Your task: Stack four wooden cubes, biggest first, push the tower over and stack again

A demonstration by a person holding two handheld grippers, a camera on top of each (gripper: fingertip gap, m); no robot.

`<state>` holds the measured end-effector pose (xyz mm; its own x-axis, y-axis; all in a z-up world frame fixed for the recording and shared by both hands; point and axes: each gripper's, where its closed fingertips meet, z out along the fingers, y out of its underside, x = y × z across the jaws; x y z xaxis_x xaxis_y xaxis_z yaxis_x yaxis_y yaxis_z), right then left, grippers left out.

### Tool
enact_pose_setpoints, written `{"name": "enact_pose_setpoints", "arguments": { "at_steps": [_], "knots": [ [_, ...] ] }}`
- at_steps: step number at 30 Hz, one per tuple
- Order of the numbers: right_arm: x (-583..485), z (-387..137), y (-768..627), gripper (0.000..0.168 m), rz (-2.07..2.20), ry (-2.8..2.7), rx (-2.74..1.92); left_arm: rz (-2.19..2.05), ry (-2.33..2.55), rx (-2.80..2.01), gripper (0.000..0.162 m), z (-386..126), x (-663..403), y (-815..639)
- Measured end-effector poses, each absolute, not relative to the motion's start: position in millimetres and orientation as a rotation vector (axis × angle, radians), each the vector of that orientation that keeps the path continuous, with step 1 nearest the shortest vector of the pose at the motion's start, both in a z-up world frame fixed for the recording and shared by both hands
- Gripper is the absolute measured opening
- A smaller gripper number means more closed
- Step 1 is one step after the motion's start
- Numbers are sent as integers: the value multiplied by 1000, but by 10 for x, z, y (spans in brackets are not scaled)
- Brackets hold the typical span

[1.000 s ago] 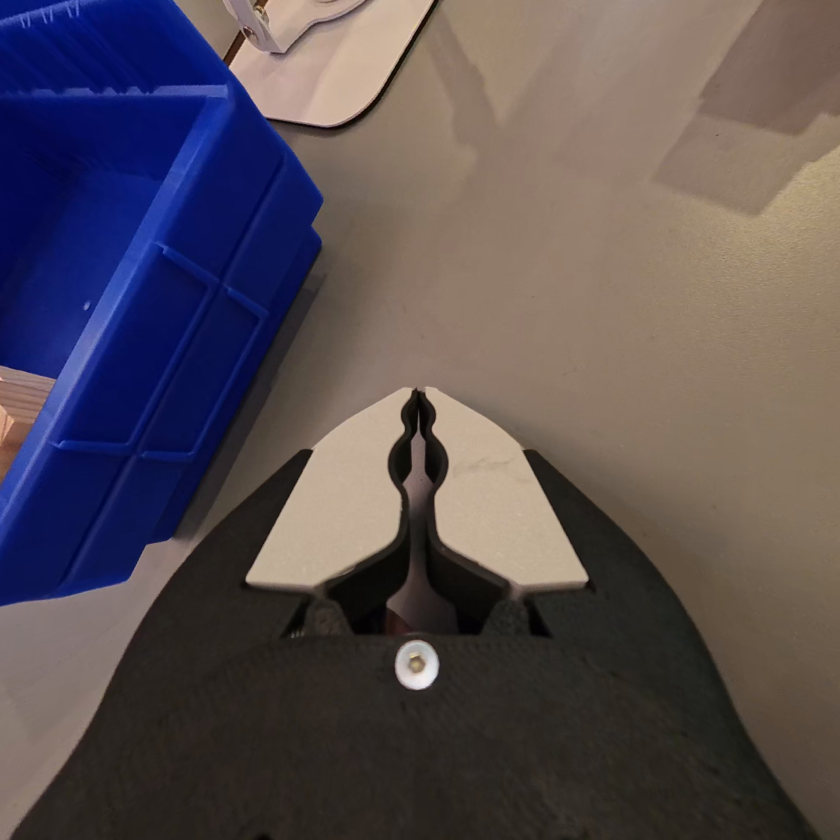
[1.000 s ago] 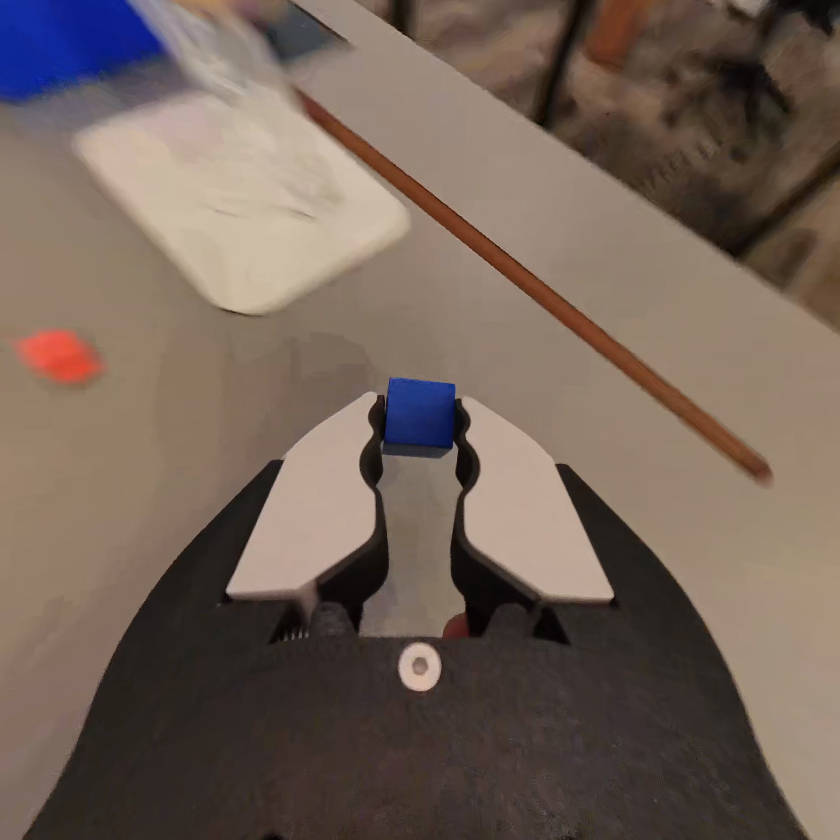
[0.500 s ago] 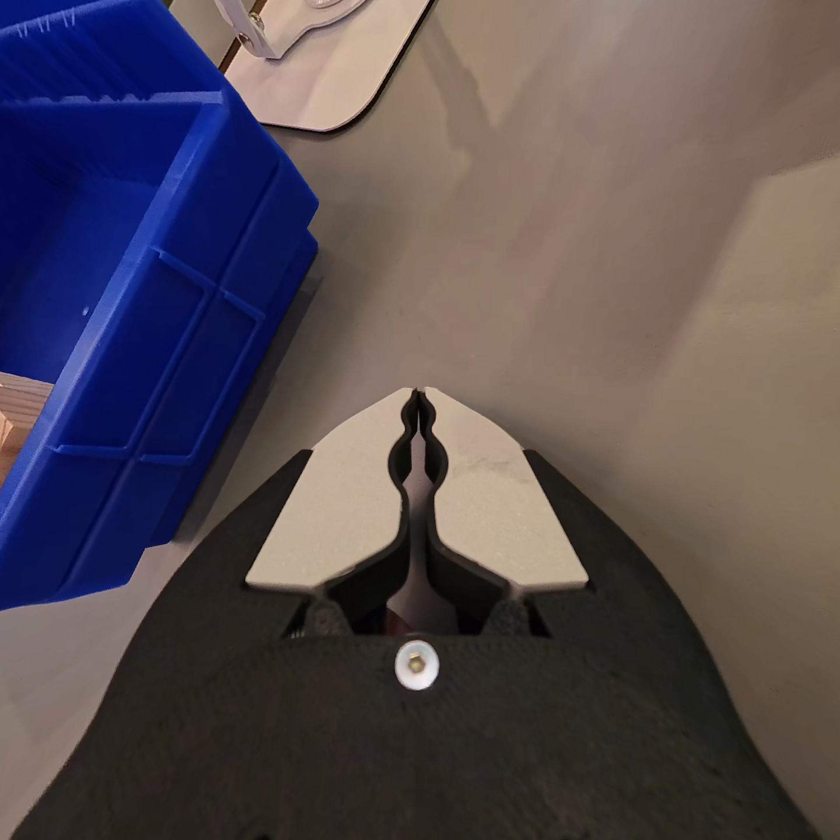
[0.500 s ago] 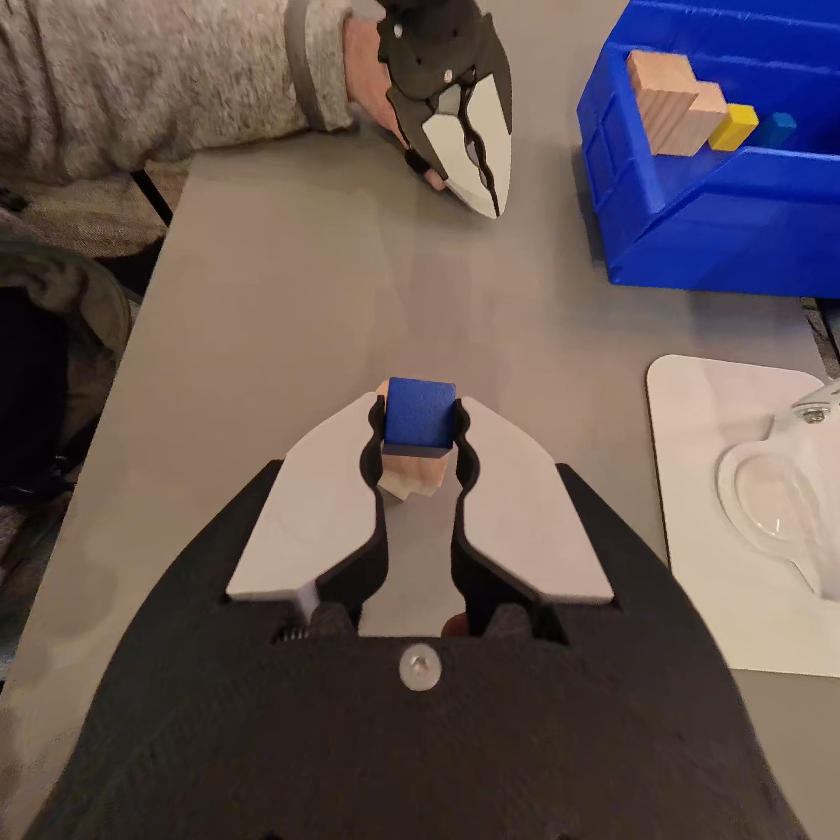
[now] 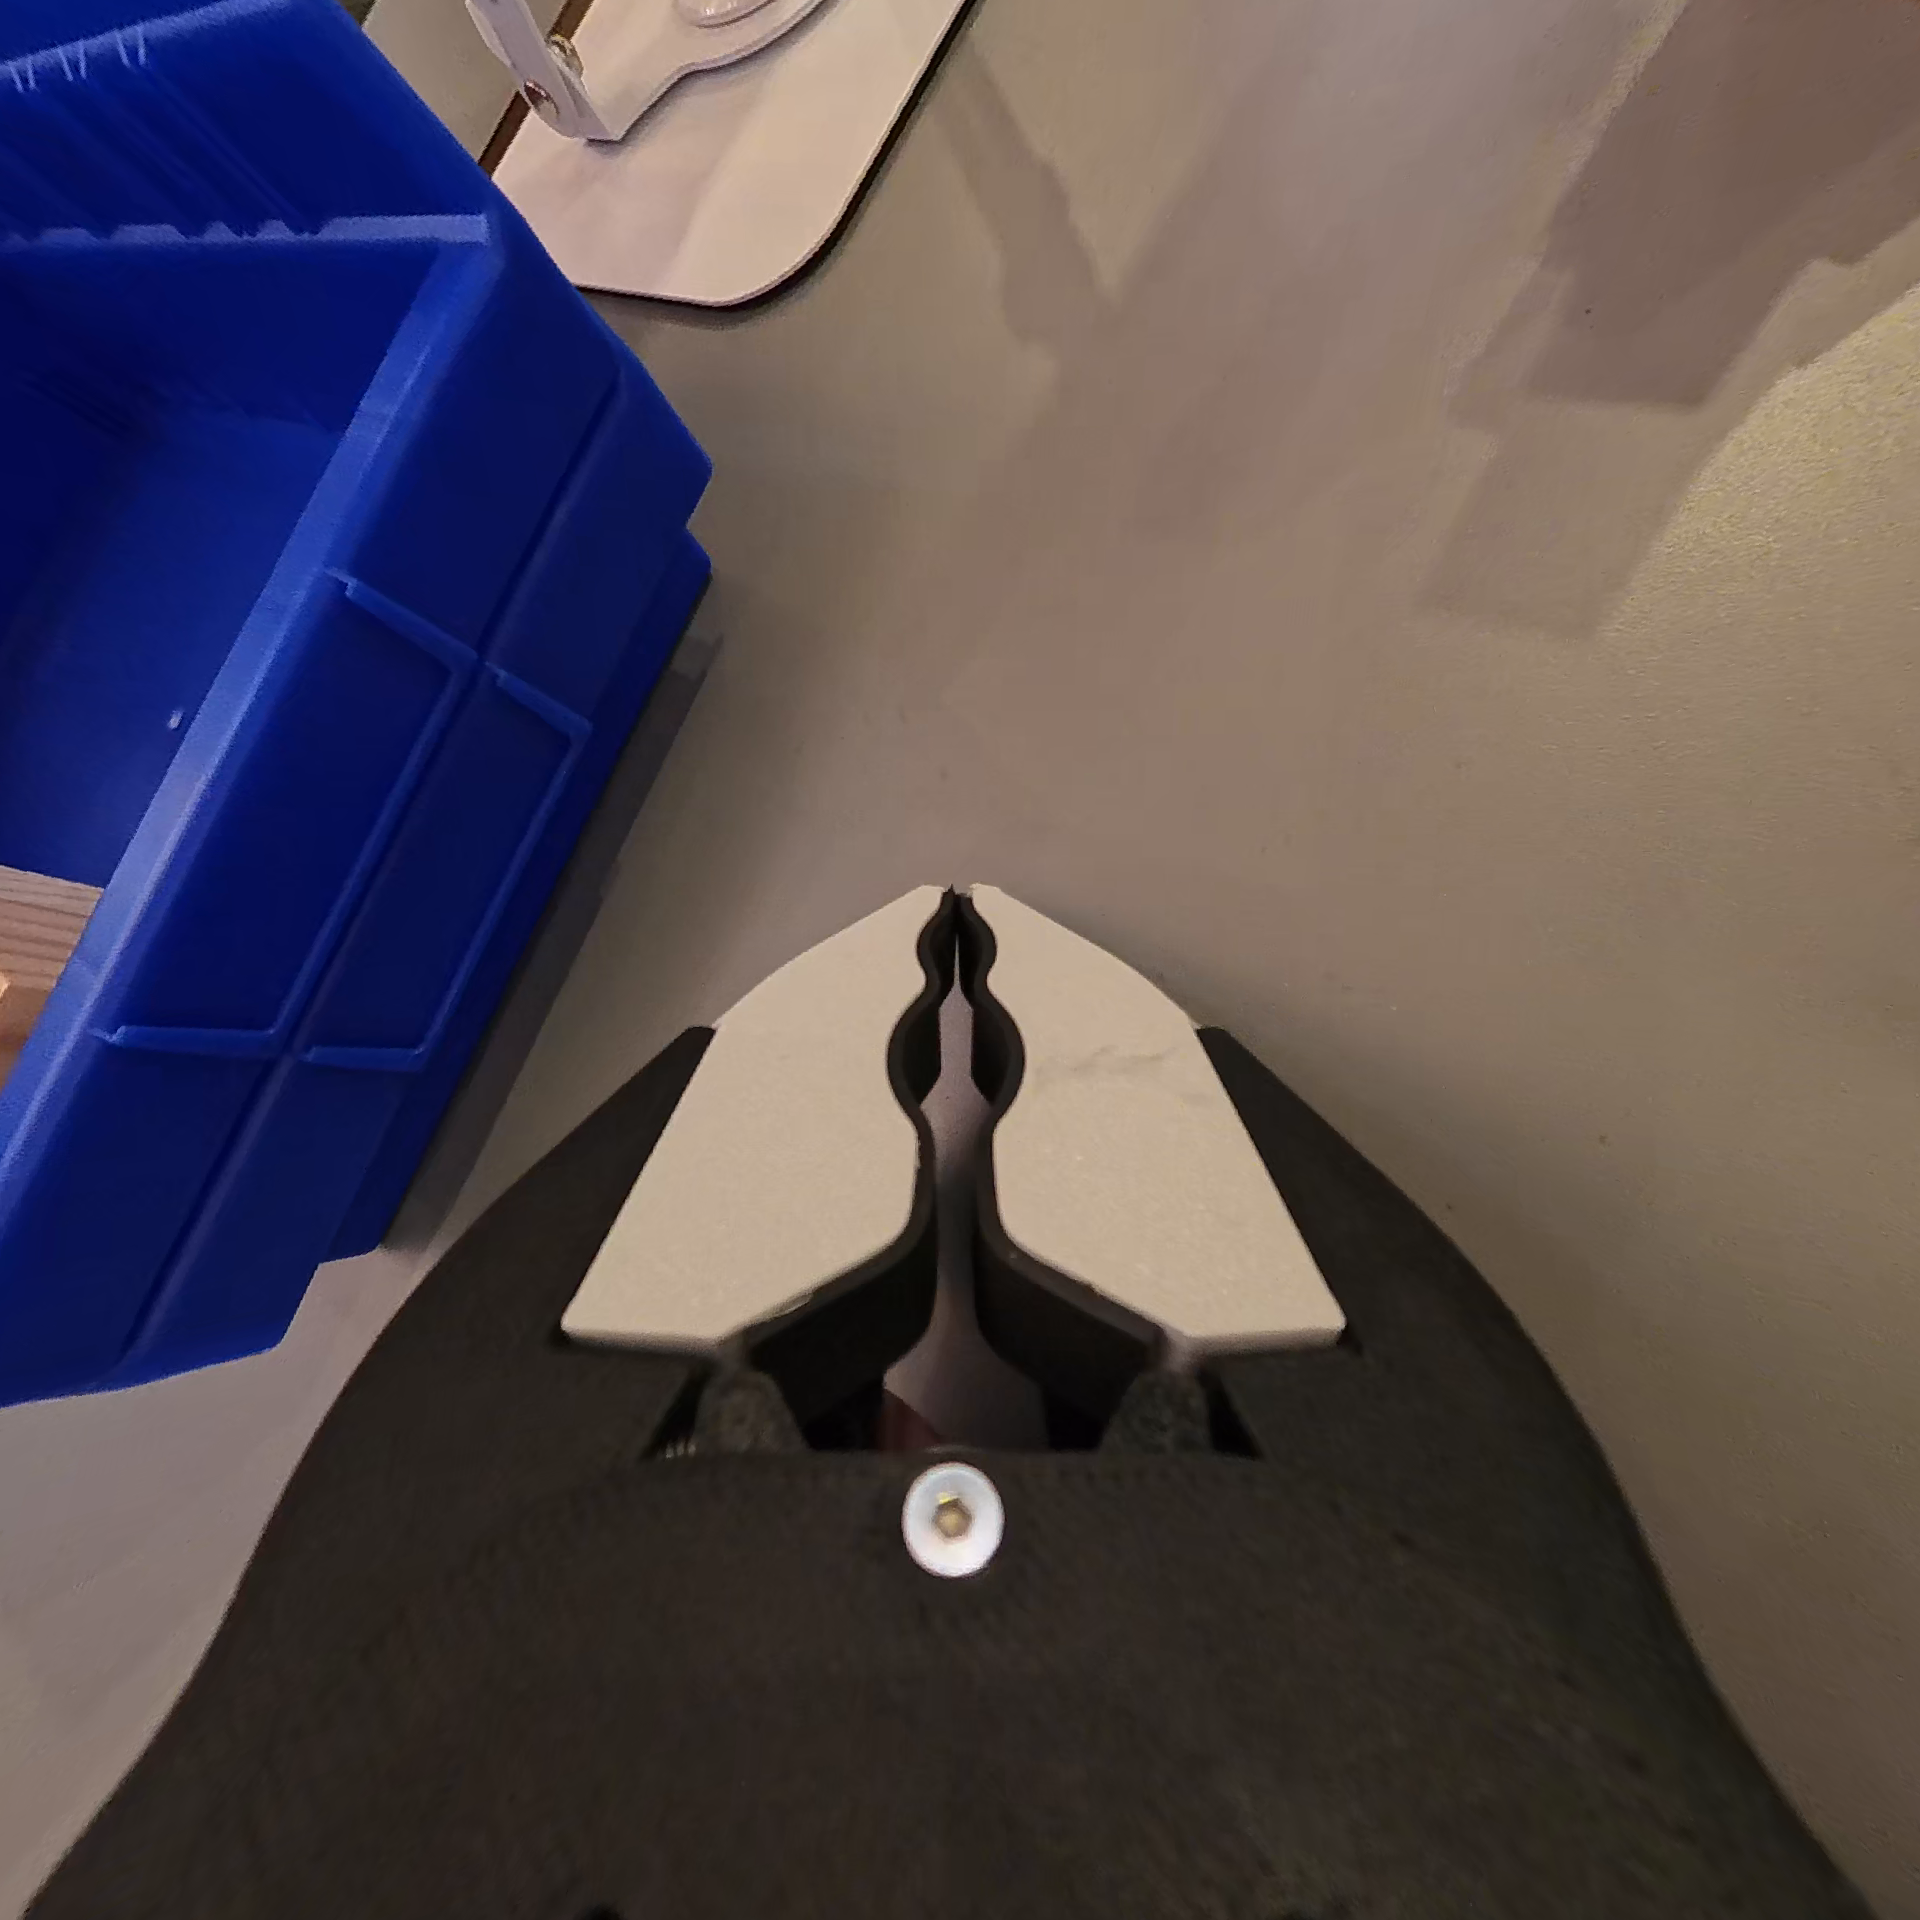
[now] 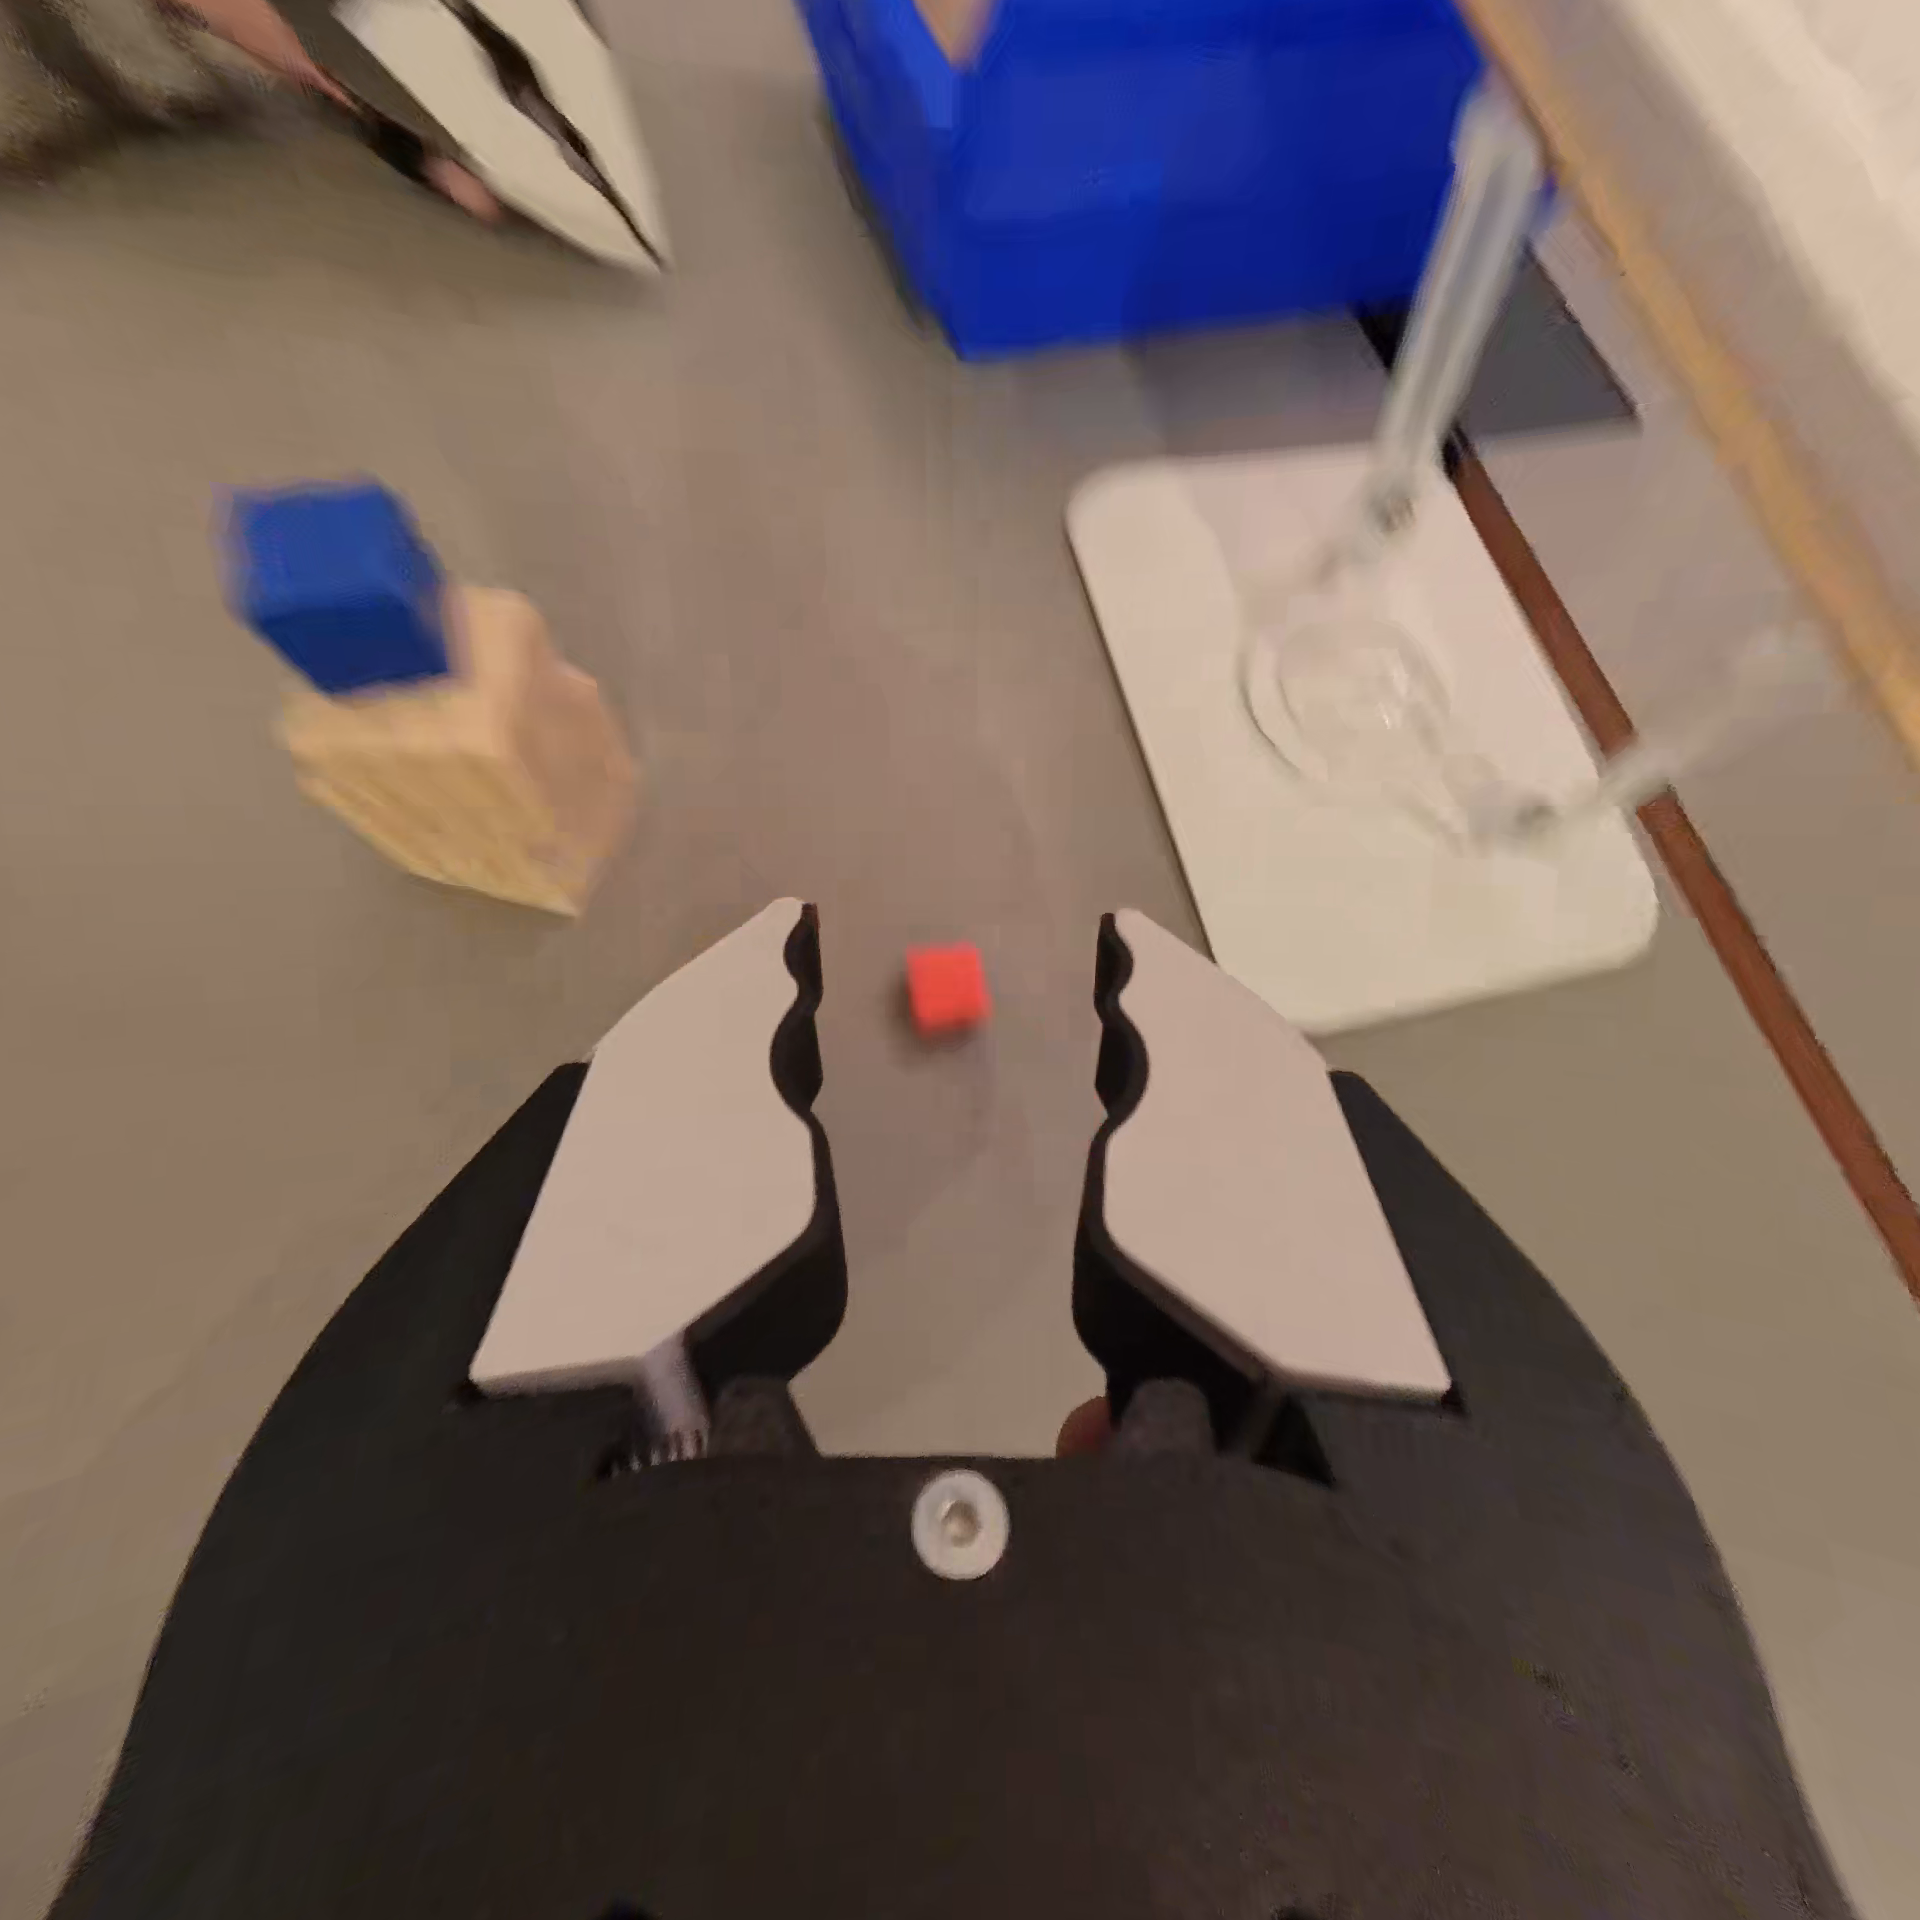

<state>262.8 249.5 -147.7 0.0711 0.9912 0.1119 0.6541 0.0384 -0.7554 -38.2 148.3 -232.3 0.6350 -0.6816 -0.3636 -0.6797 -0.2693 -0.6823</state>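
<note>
In the right wrist view a blue cube (image 6: 343, 587) sits on top of a stack of plain wooden cubes (image 6: 468, 769) at the left; how many wooden cubes are under it is blurred. A small red cube (image 6: 943, 987) lies on the grey table between and just beyond the fingertips of my right gripper (image 6: 956, 935), which is open and empty above it. My left gripper (image 5: 956, 891) is shut and empty over bare table beside the blue bin (image 5: 312, 727); it also shows far off in the right wrist view (image 6: 540, 156).
The blue bin (image 6: 1143, 177) holds a wooden block (image 5: 31, 935). A white pad with a clear glass piece (image 6: 1351, 727) lies at the right near the table's wooden edge (image 6: 1714, 914). The white pad (image 5: 748, 177) also shows beyond the bin. The gap from one gripper's tips to the other's is roughly 35 cm. It is some 8 cm from my right tips to the small red cube (image 6: 943, 987).
My right gripper let go of the blue cube on the wooden stack, opened, and swung right to hover over the red cube. The left gripper barely moved.
</note>
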Motion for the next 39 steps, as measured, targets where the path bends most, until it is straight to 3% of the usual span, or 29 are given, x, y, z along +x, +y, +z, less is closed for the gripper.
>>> {"name": "enact_pose_setpoints", "arguments": {
  "at_steps": [7,9,11,20,27,29,34,36,38,39],
  "knots": [
    [2534,-2200,2519,55,645,-1790,-1725,-5,1066,-1992,0,-2324,-383,1484],
    [2442,-2304,2494,46,649,-1827,-1721,-3,1066,-1990,0,-2324,-383,1483],
    [2385,-2355,2485,23,633,-1850,-1703,-4,1067,-1990,0,-2324,-383,1483],
    [2037,-1021,1501,22,1009,-1889,-1308,-9,1067,-1993,0,-2327,-382,1482],
    [1852,-1182,1296,23,851,-2053,-1325,-9,1071,-1990,0,-2326,-379,1478],
    [1847,-1203,1279,42,865,-2057,-1342,-13,1073,-1990,0,-2326,-376,1475],
    [2057,-975,1432,44,881,-1886,-1343,-15,1078,-1986,0,-2326,-371,1468],
    [2234,-981,1501,34,858,-1825,-1377,-14,1080,-1984,0,-2326,-369,1466],
    [2395,-1005,1518,4,873,-1762,-1395,-13,1080,-1984,0,-2325,-369,1466],
    [2463,-1034,1535,0,862,-1728,-1406,-12,1080,-1984,0,-2324,-370,1466]
  ]
}}
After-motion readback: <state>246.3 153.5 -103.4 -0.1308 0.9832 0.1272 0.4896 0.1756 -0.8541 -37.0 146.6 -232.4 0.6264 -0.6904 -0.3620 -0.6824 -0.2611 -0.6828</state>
